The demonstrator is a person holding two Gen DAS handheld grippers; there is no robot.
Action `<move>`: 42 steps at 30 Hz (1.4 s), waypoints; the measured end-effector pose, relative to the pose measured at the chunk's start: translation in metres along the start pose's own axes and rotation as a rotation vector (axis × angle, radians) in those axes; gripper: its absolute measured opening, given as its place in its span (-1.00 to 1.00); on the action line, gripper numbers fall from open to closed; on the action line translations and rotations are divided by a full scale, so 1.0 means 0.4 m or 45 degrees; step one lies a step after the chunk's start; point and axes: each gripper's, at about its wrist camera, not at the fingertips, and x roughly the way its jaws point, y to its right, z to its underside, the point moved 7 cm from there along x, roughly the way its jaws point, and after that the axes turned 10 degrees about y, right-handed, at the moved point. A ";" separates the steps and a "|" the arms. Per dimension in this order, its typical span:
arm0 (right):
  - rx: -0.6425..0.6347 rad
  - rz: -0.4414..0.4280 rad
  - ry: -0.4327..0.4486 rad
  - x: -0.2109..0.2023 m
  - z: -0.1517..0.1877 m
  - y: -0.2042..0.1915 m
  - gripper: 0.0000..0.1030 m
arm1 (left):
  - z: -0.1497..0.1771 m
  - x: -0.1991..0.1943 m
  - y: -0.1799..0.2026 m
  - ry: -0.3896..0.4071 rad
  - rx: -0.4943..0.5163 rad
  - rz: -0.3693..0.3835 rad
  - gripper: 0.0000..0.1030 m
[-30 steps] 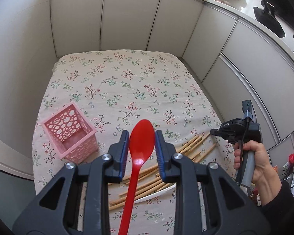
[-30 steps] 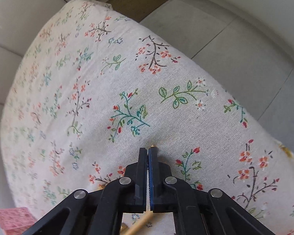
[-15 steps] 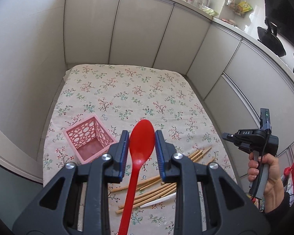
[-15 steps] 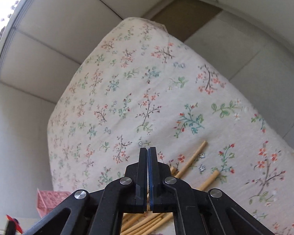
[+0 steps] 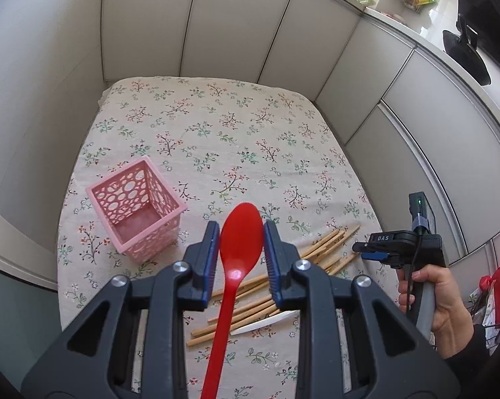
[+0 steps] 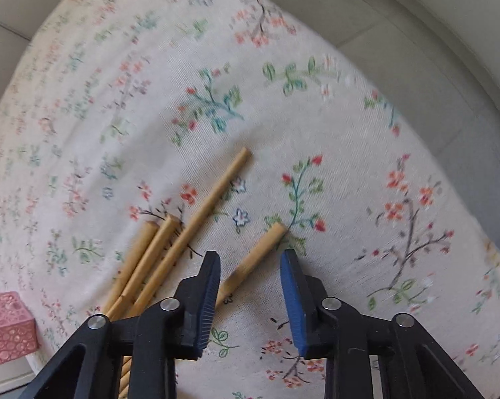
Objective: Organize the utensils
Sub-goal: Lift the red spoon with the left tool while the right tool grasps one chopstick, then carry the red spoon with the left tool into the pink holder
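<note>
My left gripper (image 5: 240, 232) is shut on a red plastic spoon (image 5: 236, 266), held above the table, bowl pointing forward. A pink perforated square basket (image 5: 135, 209) stands upright and empty to its left; it also shows in the right wrist view (image 6: 7, 327). Several wooden chopsticks (image 5: 319, 249) lie in a loose pile on the floral cloth, with a white utensil (image 5: 266, 322) beside them. My right gripper (image 6: 251, 262) is open just above the chopsticks (image 6: 183, 232), one stick (image 6: 253, 262) lying between its jaws. It also shows in the left wrist view (image 5: 366, 249).
The table has a floral tablecloth (image 5: 216, 139) and sits in a corner of white cabinet panels (image 5: 233, 26) at the back and right. The table's right edge (image 6: 432, 139) drops to a grey floor.
The right gripper has opened and dropped closer to the chopsticks. The left gripper has kept the red spoon and shifted so the pink basket sits nearer the middle of its view.
</note>
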 end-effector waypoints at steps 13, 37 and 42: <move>0.204 0.008 0.186 0.007 -0.015 0.010 -0.86 | 0.010 0.001 -0.008 -0.022 -0.031 0.010 -0.44; -0.313 -0.424 0.666 -0.424 -0.011 -0.247 -0.86 | -0.089 -0.103 -0.032 0.220 -0.080 0.047 -0.44; -0.426 -0.541 0.720 -0.487 0.019 -0.314 -0.86 | -0.116 -0.123 -0.052 0.267 -0.103 0.054 -0.44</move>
